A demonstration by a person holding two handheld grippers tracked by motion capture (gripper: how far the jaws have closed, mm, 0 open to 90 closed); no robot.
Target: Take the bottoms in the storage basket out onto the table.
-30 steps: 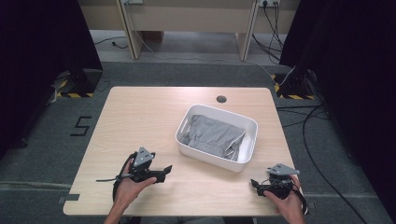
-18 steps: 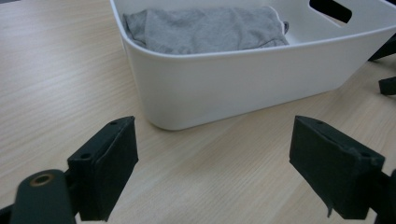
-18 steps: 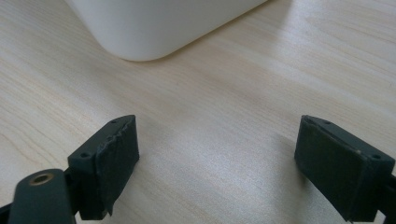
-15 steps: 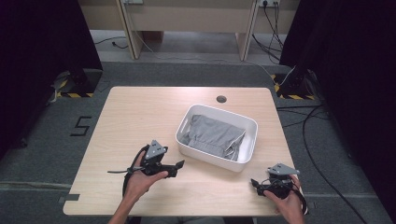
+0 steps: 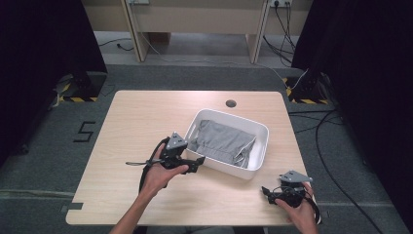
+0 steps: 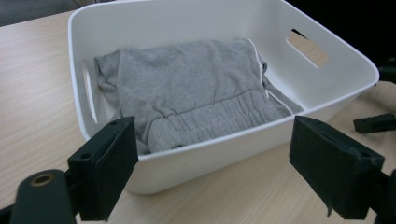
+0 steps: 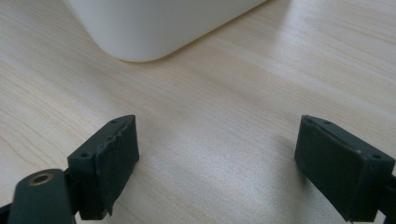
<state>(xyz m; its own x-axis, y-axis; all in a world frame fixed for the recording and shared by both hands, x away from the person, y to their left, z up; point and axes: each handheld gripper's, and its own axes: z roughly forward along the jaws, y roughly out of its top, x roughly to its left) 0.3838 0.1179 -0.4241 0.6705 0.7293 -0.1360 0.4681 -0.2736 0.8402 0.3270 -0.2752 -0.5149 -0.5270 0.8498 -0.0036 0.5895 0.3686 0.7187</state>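
Note:
A white plastic tub (image 5: 260, 130) (image 6: 327, 88) stands right of the table's middle, with a folded grey garment (image 5: 223, 141) (image 6: 196, 98) lying inside it. My left gripper (image 5: 197, 162) (image 6: 215, 172) is open and sits just off the tub's near-left wall, jaws spread wide toward the garment with nothing between them. At the table's front right corner my right gripper (image 5: 267, 191) (image 7: 215, 168) is also open, low over bare wood, with a corner of the tub (image 7: 154, 28) ahead of it.
The light wooden table (image 5: 136, 126) has a small dark round hole (image 5: 231, 103) near its far edge. Cables trail from both grippers. Dark curtains, floor cables and table legs surround the table.
My left gripper has moved right and forward from the front left of the table up to the tub's near-left wall. The right gripper has stayed in place.

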